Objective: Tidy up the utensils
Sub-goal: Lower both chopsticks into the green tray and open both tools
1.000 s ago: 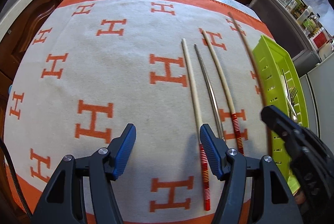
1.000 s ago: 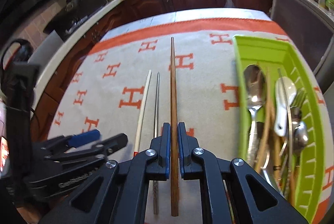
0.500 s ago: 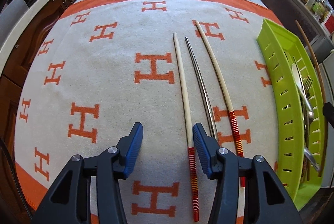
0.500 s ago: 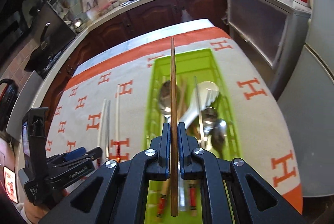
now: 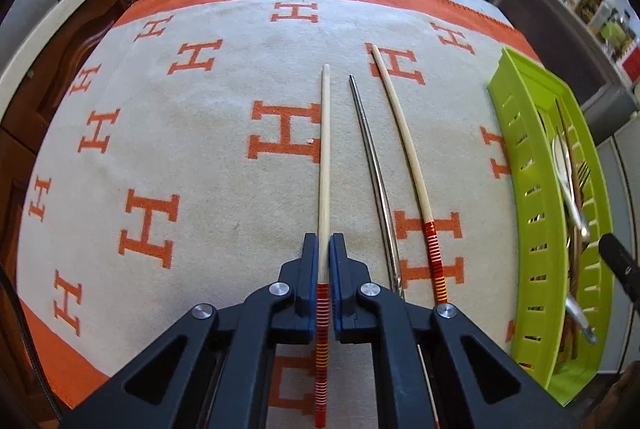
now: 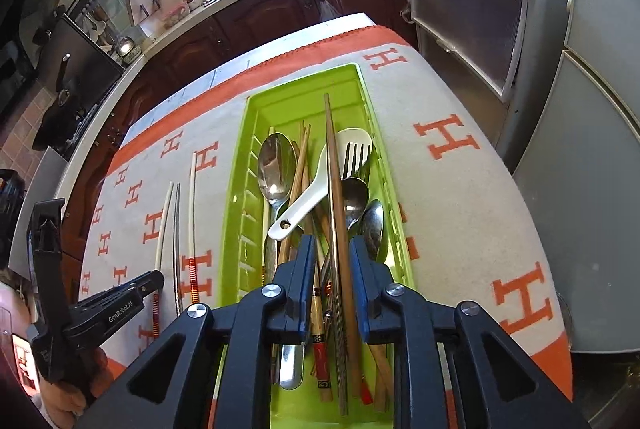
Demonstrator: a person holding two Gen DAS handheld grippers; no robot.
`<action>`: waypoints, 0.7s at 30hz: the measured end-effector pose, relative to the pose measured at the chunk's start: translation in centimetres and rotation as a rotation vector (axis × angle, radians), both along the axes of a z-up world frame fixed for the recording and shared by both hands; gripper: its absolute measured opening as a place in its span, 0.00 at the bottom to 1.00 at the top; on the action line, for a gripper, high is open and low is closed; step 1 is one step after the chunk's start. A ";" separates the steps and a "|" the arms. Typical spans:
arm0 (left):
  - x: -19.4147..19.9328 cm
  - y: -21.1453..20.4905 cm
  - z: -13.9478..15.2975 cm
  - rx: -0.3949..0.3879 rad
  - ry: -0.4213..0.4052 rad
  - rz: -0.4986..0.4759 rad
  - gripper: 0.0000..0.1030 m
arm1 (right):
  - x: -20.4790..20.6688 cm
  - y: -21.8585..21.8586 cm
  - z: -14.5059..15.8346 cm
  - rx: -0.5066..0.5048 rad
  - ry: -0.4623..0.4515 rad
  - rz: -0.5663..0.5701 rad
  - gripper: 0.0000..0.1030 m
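Two risks: we are clenching the left tongs (image 5: 324, 249) on a pale chopstick (image 5: 325, 149) lying on the table, so it may pivot when lifted; our right tongs (image 6: 329, 261) are opening, releasing the brown chopstick (image 6: 334, 189) into the green tray (image 6: 236, 197), where it may roll off the heap.

The right gripper's black frame (image 6: 328, 357) covers the near ends of the utensil handles in the slotted lime-green plastic tray (image 6: 236, 205); that tray's far side (image 5: 536, 189) is cut off in the left wrist view.
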State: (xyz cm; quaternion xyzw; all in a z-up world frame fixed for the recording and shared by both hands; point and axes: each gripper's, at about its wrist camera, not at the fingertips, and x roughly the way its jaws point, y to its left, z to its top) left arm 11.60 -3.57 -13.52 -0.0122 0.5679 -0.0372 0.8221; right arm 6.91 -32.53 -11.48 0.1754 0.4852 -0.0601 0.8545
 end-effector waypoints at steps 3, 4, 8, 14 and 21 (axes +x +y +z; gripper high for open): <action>-0.1 0.8 0.0 -0.037 0.002 0.024 0.03 | -0.1 0.0 0.1 0.007 -0.007 -0.006 0.17; -0.2 1.0 0.0 -0.047 0.006 0.030 0.03 | -0.1 0.0 0.1 0.006 -0.008 -0.007 0.17; -0.7 1.7 0.7 -0.095 0.024 0.048 0.03 | -0.3 -0.1 0.4 0.010 -0.013 -0.014 0.17; -1.6 0.0 4.1 -0.157 0.002 -0.004 0.03 | -1.1 -0.6 1.3 0.028 -0.037 -0.040 0.17; -1.7 -7.0 8.1 -0.233 -0.012 -0.167 0.03 | -2.3 -1.9 2.5 0.048 -0.068 -0.090 0.17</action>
